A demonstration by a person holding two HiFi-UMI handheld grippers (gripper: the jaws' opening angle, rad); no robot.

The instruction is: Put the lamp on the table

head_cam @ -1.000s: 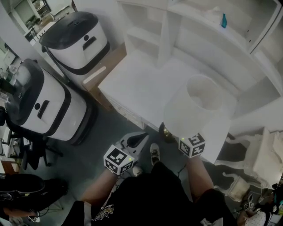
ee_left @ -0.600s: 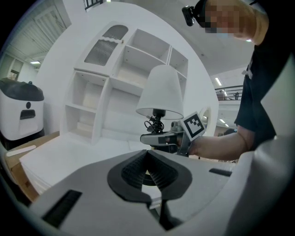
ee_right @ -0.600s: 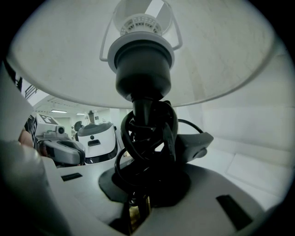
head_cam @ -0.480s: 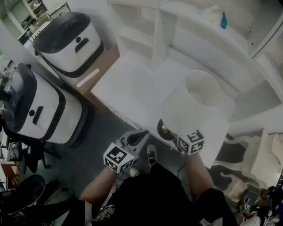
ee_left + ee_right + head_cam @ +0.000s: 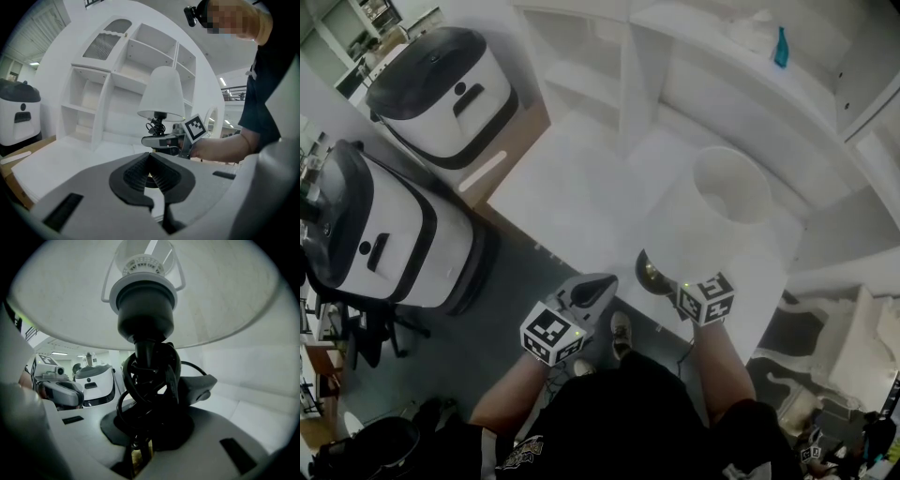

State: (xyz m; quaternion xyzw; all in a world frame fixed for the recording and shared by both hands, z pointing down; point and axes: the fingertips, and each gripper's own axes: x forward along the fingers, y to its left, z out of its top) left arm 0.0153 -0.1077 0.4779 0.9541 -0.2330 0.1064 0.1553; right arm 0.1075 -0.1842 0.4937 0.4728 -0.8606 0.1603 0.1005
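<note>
The right gripper (image 5: 667, 283) clamped the cord-wrapped stem of a white-shaded lamp (image 5: 712, 225) at the white table (image 5: 572, 183) edge. The left gripper (image 5: 596, 289) was closed and empty.

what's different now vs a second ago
The right gripper carried the lamp a little forward toward the table, and the left gripper moved along beside it. Unchanged: right jaws clamped on the lamp's stem, left jaws shut and empty, lamp not yet set down.
</note>
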